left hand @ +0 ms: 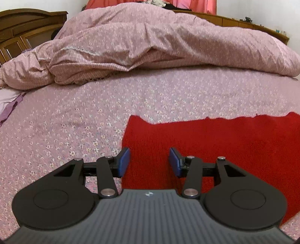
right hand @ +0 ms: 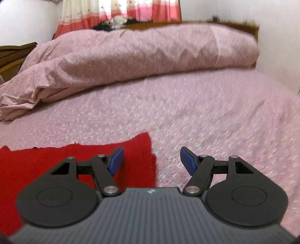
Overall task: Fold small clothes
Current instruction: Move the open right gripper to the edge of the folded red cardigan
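The red knitted garment [left hand: 215,146] lies flat on the flowered bed sheet [left hand: 75,131], with the left tongs [left hand: 149,162] spread over its left edge and the right tongs [right hand: 151,161] spread astride its right edge, neither pinching anything. A closing bite may catch the sheet along with the knit, or only one layer, so the fold would drag crooked.

Pink floral bed [left hand: 168,93], rumpled quilt [left hand: 150,41], wooden headboard [left hand: 22,26], pink curtains [right hand: 150,9], white walls [right hand: 28,18]

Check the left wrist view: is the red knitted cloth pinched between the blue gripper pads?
No: the left gripper hangs open over the red knitted cloth, its blue pads apart with nothing clamped.
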The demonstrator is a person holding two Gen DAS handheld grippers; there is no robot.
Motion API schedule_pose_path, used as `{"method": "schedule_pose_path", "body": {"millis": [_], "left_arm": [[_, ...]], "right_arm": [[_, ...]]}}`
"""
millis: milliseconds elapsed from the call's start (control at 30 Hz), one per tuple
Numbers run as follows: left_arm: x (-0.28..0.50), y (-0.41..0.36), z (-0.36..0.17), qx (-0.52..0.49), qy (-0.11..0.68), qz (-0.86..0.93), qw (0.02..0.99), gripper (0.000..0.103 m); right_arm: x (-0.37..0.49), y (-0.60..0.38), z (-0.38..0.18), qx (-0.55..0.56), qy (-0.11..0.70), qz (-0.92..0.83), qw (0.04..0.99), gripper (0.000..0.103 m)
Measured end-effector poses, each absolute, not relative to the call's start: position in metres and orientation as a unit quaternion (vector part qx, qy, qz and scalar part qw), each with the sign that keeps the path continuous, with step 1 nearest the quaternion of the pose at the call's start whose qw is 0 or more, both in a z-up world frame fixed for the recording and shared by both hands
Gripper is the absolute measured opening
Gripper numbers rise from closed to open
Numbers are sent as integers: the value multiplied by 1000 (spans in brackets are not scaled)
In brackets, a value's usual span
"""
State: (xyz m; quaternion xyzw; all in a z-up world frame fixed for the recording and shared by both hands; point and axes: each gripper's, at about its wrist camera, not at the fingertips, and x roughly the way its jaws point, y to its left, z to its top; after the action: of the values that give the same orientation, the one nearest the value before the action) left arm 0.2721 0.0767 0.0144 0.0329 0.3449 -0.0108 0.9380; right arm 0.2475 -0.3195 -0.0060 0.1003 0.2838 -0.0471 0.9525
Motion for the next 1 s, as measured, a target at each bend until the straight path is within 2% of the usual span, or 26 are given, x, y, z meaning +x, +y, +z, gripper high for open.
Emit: {"method": "schedule_pose_path", "body": {"millis": [33,67,100,167,467,633,900,1000], "left_arm": [[274,77,12,32,347,-10,937,53],[276,76,10,31,349,-10,937,53],[279,76,8,29,352,-9,935,53],[288,77,4,21,362,-6,932,54],[316,90,-10,-17,381,-1,924,71],[309,101,-2,-63,389,4,919,71],[254,84,39,-24,359,-8,933,71],[233,78,45,-15,355,-14,935,71]], "right_arm": [[250,-322,-10,118,294,-28,948,68],[251,-322,-14,135,300,-8,944,51],[251,-321,-16,139,302,2,943,29],[248,-313,-16,110,294,-20,949,22],[262,-315,-32,119,301,-79,943,21],[254,-319,-22,140,300,-69,941,25],[221,-305,12,121,292,-58,947,27],[195,-293,24,121,277,-44,952,35]]}}
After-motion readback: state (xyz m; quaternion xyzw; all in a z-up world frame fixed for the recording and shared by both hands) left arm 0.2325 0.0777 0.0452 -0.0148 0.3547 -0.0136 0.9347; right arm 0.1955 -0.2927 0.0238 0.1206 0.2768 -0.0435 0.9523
